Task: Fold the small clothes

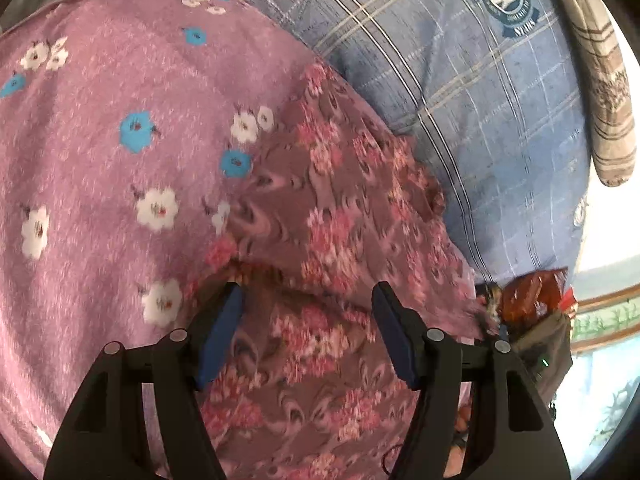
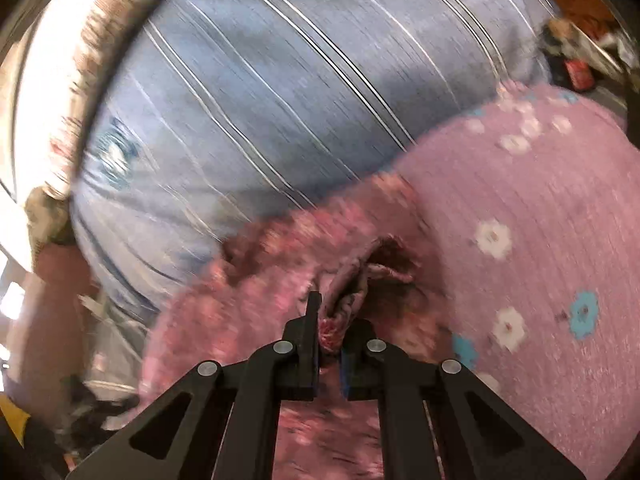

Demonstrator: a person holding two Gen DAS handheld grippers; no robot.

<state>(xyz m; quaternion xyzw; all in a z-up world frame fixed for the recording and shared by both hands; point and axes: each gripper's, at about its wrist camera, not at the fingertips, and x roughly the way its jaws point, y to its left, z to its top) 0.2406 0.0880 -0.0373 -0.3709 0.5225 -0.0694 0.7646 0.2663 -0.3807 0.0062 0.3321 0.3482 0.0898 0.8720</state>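
My left gripper (image 1: 307,300) is spread wide, nothing between its pads, hovering over the brown-pink floral garment (image 1: 340,216) right ahead of it. My right gripper (image 2: 330,320) is clamped on a bunched fold of that same garment (image 2: 344,292). Mauve flowered cloth (image 1: 100,152) lies to my left gripper's left, blue plaid sheet (image 1: 480,120) beyond.

Left gripper (image 1: 307,304) hangs with fingers spread wide — right gripper (image 2: 335,320) fingers pinched nearly together.

the floral garment (image 1: 340,216) lies on the flowered sheet (image 1: 100,160). behind both lies the checked bedcover (image 1: 480,100), a pillow (image 1: 608,120) at its far edge.
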